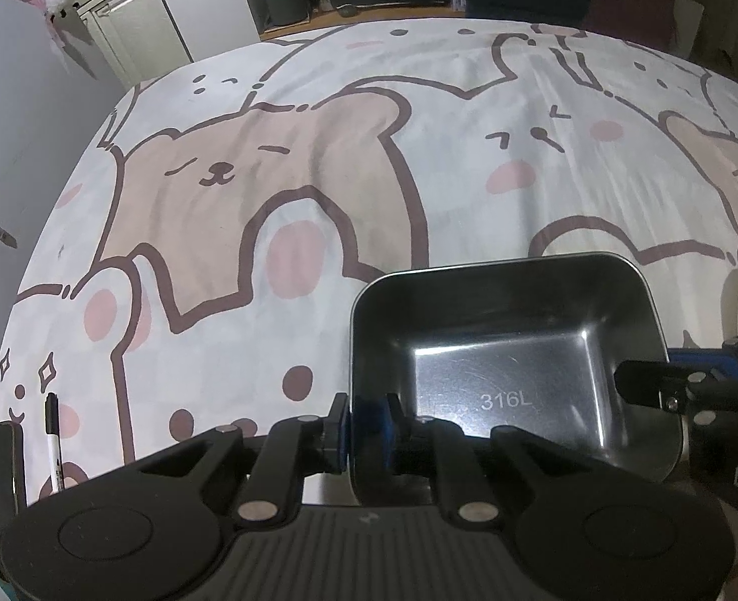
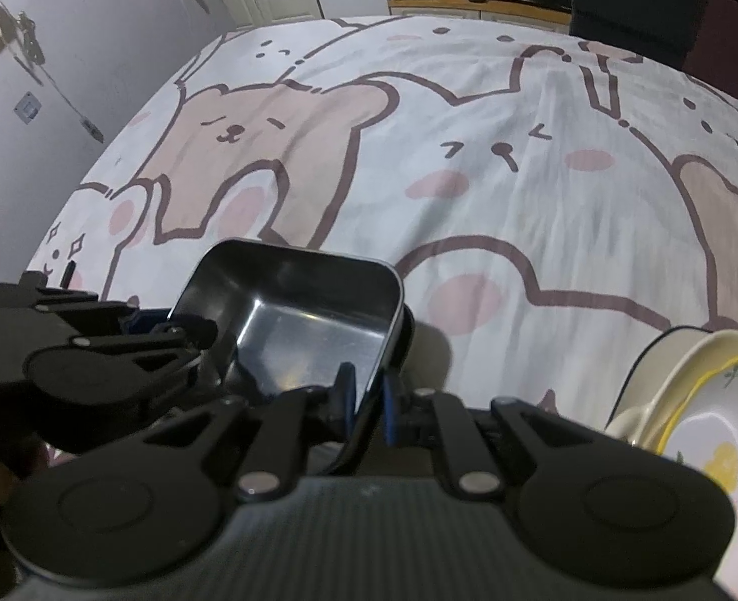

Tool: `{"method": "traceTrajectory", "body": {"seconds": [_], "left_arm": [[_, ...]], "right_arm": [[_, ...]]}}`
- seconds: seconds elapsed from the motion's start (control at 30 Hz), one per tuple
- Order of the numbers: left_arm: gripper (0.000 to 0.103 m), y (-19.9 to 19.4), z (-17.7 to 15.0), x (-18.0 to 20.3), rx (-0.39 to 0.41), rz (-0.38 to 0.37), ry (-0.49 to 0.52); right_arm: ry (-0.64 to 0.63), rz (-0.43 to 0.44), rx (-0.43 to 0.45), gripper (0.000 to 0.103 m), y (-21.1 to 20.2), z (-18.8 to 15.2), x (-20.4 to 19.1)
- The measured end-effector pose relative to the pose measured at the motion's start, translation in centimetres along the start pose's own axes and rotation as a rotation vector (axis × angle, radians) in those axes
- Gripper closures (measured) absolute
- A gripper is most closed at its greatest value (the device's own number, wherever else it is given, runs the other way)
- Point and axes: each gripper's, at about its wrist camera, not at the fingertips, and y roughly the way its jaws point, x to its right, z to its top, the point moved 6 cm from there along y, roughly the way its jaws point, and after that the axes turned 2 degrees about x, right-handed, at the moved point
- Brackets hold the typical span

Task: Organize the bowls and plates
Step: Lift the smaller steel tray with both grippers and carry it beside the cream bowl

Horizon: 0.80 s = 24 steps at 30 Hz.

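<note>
Left wrist view: a rectangular stainless steel tray (image 1: 509, 350), stamped 316L on its floor, is held over the cartoon-bear tablecloth (image 1: 269, 175) by both tools at once. The left gripper (image 1: 367, 425) is closed down onto the tray's near-left wall, one finger inside and one outside. The right gripper (image 2: 367, 400) is seen in the right wrist view clamped in the same manner on the opposite wall, so the tray is carried between two pinches on its thin rim. Whether its underside touches the cloth cannot be told.

The tray is judged stiff and fairly light, not fragile, but smooth and polished, so slipping in the pads is the likely trouble. A hold low on the upright wall, well past the rolled edge, is judged safer than one at the lip, and an even level between the two sides is called for, as the tray appears tilted in the right wrist view.

A stack of ceramic dishes (image 2: 694, 400), yellow-rimmed with a dark-rimmed one beneath, is seen just to the right; these are judged heavier and breakable. A marker pen (image 1: 52, 443) lies on the cloth at the left.
</note>
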Motion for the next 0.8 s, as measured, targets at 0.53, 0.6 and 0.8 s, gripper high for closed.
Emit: {"method": "traceTrajectory", "body": {"seconds": [0.53,0.6,0.8], "left_arm": [[0.089,0.72,-0.04,-0.03,-0.021,-0.009,-0.004],[0.089,0.73,-0.03,-0.22,-0.022,-0.009,-0.012],[0.089,0.72,-0.01,-0.28,-0.021,-0.013,-0.014]], "right_arm": [[-0.023,-0.024,-0.026,0.092,0.63,-0.22,0.20],[-0.024,-0.028,-0.032,0.092,0.66,-0.32,0.24],[-0.021,-0.027,-0.043,0.092,0.91,-0.42,0.39]]}}
